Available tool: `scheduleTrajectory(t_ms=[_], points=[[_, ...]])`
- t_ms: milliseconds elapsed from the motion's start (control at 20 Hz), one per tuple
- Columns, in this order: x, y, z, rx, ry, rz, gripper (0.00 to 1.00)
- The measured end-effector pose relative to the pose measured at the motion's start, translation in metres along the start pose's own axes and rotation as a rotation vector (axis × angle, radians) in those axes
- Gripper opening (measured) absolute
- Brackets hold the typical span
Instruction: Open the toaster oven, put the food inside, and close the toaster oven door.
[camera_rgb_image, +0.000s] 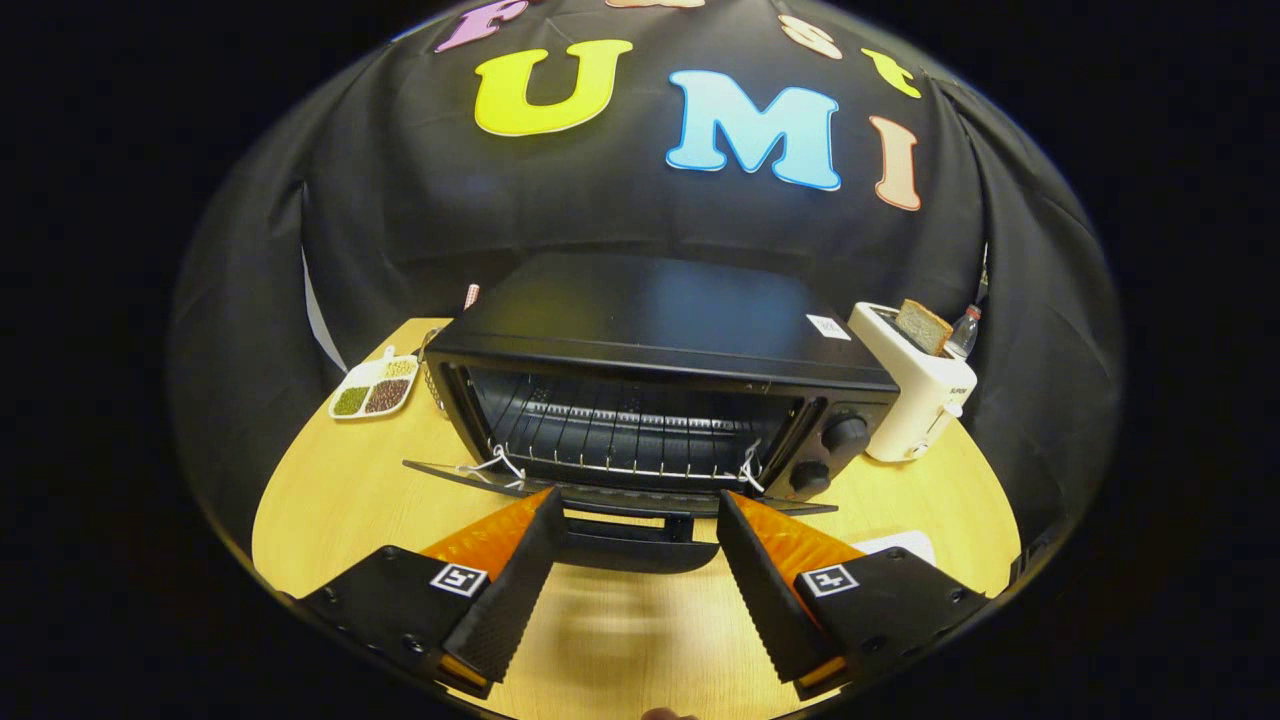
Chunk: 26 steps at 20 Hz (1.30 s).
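Grains and beans sit sorted in a small divided dish (374, 388) at the left end of the wooden table (330, 500), well apart from the work and seemingly just set out of the way. Next along, the toaster oven (660, 385) stands square to the camera in the middle of the table. Its door (610, 497) is already dropped flat, hinged forward toward the gripper, which leaves the cavity and the wire rack (620, 445) exposed for loading. White strings run from the rack's front corners down to the door, probably so the rack slides out as the door falls.

The door handle (625, 540) lies just ahead of the gripper (635, 525) and between its two fingertips. The fingers are spread wide and press on nothing; one stands either side of the handle without touching it, a stance that fits having just let the door down. The oven's two control knobs (830, 455) sit on its right-hand panel.

Further right, just beside the oven, a white pop-up toaster (915, 395) holds a slice of bread (922, 326) upright in its slot. That slice looks like the food to be moved, so it waits well clear of the open cavity. The rack is bare, so loading is not yet done. A plastic bottle (963, 333) stands behind the toaster.
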<state>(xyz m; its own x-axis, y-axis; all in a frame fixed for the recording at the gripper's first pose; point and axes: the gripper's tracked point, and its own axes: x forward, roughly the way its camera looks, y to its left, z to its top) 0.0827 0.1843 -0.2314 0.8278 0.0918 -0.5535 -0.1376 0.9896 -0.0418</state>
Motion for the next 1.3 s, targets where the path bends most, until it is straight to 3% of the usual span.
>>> scheduleTrajectory(t_ms=[450,750,1300], points=[[-0.006,0.007,-0.048,-0.038,0.084,0.003,0.97],[0.007,0.008,-0.106,-0.090,0.242,0.024,0.97],[-0.039,-0.052,-0.098,-0.106,0.226,-0.018,0.97]])
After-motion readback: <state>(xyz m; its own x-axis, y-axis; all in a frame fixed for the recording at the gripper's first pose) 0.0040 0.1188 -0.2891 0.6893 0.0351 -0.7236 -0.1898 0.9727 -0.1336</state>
